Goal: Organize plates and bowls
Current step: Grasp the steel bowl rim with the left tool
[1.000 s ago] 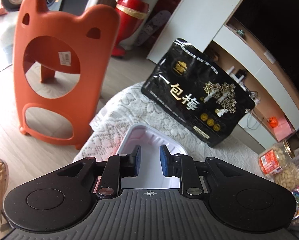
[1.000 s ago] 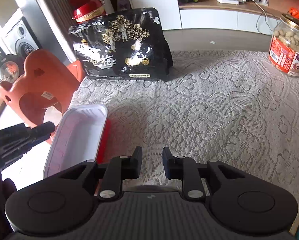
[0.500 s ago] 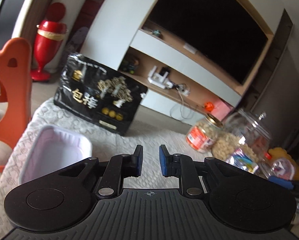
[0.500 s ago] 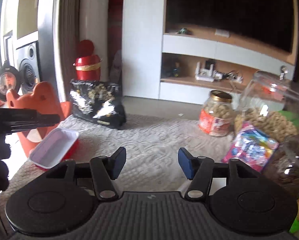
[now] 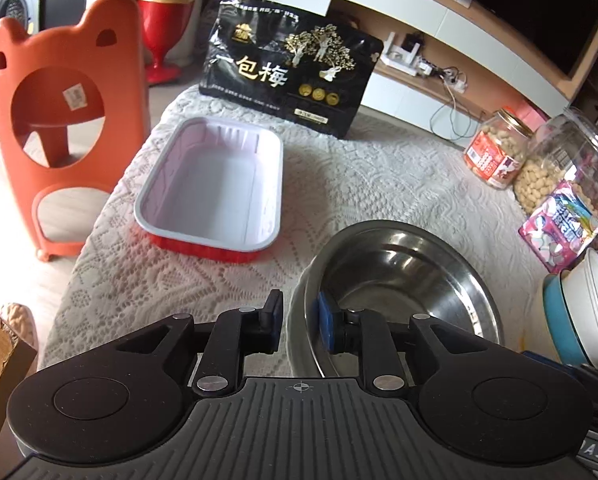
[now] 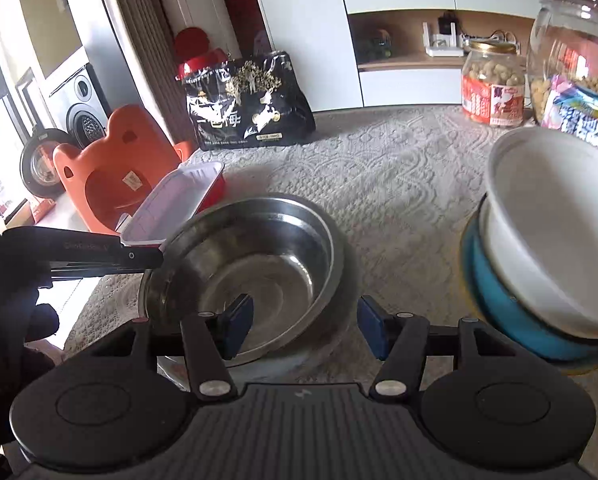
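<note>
The left tongs (image 5: 298, 322) straddle the near rim of the round stainless-steel bowl (image 5: 399, 276) at the bench's near edge, not visibly clamped. Right tongs (image 6: 305, 326) gape empty. Close squarely before lifting.

Steel bowl (image 5: 399, 280): near rim hidden behind left gripper (image 5: 299, 320) body. White bowl (image 6: 555, 232) stacked in blue bowl (image 6: 511, 312): motion-blurred, cut by right frame edge. Glass jar (image 6: 575, 40): cropped at edge; snack packet (image 6: 583, 116) print unreadable
</note>
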Available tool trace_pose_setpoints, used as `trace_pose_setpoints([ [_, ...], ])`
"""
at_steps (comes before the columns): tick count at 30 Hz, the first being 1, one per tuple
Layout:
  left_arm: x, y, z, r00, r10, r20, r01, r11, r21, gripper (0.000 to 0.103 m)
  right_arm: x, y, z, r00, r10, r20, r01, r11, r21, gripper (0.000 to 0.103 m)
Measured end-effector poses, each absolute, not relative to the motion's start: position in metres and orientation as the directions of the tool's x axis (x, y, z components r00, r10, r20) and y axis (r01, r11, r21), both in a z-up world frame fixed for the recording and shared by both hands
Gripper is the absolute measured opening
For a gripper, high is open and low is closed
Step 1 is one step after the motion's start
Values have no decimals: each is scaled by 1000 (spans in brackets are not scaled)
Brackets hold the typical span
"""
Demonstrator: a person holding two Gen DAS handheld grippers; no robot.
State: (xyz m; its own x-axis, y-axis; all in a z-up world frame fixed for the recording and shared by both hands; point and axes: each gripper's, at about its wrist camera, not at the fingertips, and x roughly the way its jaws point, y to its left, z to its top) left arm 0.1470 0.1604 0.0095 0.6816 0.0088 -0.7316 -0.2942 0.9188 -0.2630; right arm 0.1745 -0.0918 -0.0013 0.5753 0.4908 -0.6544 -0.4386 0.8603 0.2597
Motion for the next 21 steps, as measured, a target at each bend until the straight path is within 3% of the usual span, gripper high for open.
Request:
trace_pose_setpoints([
  [7,163,162,-16,617,-64,-785,-297,904,-307,27,189,-73,-14,657,379,-652,-398,909,126,59],
  [13,172,157,-32,590,-77,-804,-286,911,-297,29,198,-79,-39,528,462,-712,-408,874,265,58],
  [21,197,149,-23,644,-19,-765,-218,954,-207,29,207,-70,-40,561,423,-712,-394,892,220,57],
])
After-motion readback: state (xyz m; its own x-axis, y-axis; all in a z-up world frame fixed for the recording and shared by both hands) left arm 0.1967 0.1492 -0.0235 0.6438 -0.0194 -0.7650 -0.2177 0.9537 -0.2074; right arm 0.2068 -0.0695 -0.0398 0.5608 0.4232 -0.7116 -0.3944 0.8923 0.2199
